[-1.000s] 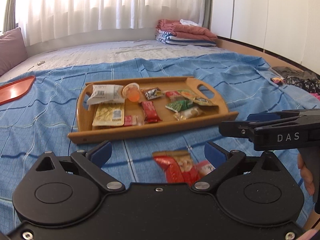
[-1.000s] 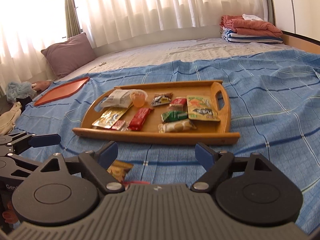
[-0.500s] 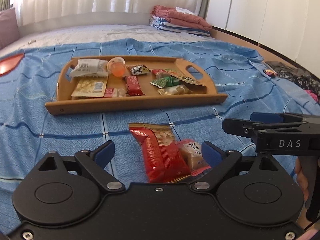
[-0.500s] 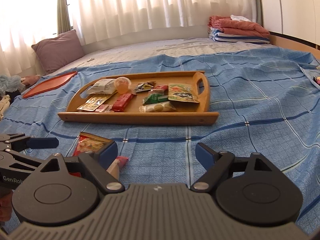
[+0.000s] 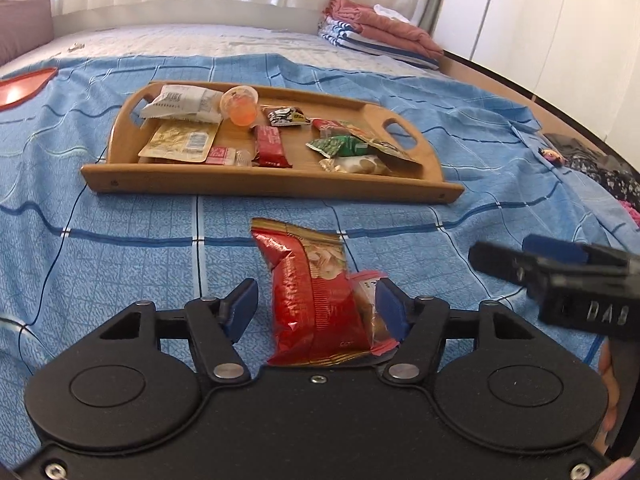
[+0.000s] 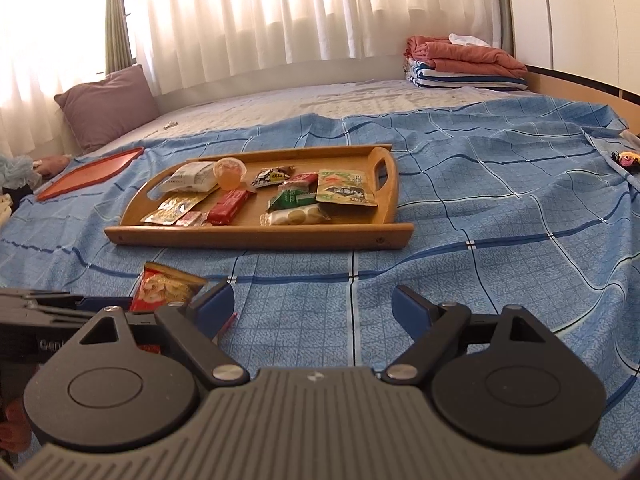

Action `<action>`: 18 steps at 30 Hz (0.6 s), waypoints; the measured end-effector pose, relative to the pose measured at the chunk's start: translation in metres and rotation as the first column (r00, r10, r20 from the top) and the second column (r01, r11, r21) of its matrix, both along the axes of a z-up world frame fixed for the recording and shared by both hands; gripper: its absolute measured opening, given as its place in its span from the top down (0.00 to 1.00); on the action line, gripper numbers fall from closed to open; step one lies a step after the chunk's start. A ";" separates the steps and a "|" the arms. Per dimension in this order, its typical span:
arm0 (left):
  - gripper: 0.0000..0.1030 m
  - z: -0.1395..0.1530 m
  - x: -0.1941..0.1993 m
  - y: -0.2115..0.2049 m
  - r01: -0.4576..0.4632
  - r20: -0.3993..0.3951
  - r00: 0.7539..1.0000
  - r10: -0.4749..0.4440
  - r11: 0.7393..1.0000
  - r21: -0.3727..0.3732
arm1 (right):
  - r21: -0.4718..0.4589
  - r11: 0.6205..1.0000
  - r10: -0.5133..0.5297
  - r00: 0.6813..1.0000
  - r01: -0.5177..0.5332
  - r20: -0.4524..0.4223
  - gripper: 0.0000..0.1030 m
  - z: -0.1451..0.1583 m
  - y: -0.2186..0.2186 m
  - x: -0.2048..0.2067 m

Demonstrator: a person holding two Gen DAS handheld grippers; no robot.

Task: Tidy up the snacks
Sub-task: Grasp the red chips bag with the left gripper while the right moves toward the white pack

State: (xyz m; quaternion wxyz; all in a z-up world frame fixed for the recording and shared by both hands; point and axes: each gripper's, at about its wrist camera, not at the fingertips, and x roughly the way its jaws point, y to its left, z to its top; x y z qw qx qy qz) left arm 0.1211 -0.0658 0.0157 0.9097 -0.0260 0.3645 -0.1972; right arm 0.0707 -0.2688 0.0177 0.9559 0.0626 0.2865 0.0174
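The left gripper [image 5: 316,308] has sunk over the red packet [image 5: 312,300] lying on the bedspread [image 5: 120,260] near the tray's [image 5: 272,190] front edge. Its jaws have just been closing — the packet sits between them, right pad touching, left pad still clear, so no grip yet. The right gripper [image 6: 312,308] hangs released, nothing between its jaws — the packet seems next for the tray.

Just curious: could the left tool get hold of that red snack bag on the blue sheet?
Probably yes: the red snack bag already lies between the left tool's closing fingers, with nothing blocking it.
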 end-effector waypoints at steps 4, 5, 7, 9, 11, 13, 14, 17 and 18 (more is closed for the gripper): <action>0.49 0.001 -0.001 0.009 -0.030 0.010 1.000 0.029 0.999 0.022 | -0.034 0.999 0.042 0.999 -0.042 -0.007 0.11 -0.004 0.009 -0.002; 0.49 0.001 0.000 0.012 -0.035 0.010 0.999 0.035 0.999 0.022 | -0.048 0.997 0.054 0.999 -0.054 -0.007 0.11 -0.005 0.012 -0.003; 0.48 0.000 0.001 0.021 -0.054 0.011 0.998 0.054 0.998 0.015 | -0.066 0.995 0.080 0.997 -0.081 -0.007 0.11 -0.006 0.018 -0.003; 0.48 0.000 0.003 0.028 -0.077 0.015 0.997 0.077 0.997 0.020 | -0.068 0.992 0.107 0.994 -0.107 -0.008 0.11 -0.005 0.022 -0.003; 0.48 0.000 0.005 0.035 -0.099 0.012 0.995 0.098 0.995 0.025 | -0.061 0.989 0.133 0.991 -0.133 -0.012 0.10 -0.006 0.027 -0.002; 0.47 -0.001 0.007 0.042 -0.109 0.008 0.994 0.109 0.994 0.016 | -0.055 0.986 0.157 0.987 -0.158 -0.018 0.10 -0.007 0.033 -0.002; 0.47 -0.001 0.007 0.043 -0.111 0.009 0.994 0.111 0.994 0.015 | -0.056 0.984 0.167 0.986 -0.168 -0.021 0.10 -0.008 0.037 -0.001; 0.46 -0.001 0.008 0.046 -0.103 0.013 0.995 0.103 0.994 0.021 | -0.067 0.977 0.201 0.979 -0.203 -0.036 0.10 -0.012 0.050 0.000; 0.44 -0.001 0.009 0.045 -0.101 0.013 0.995 0.100 0.995 0.024 | -0.074 0.975 0.209 0.977 -0.211 -0.041 0.10 -0.014 0.055 0.001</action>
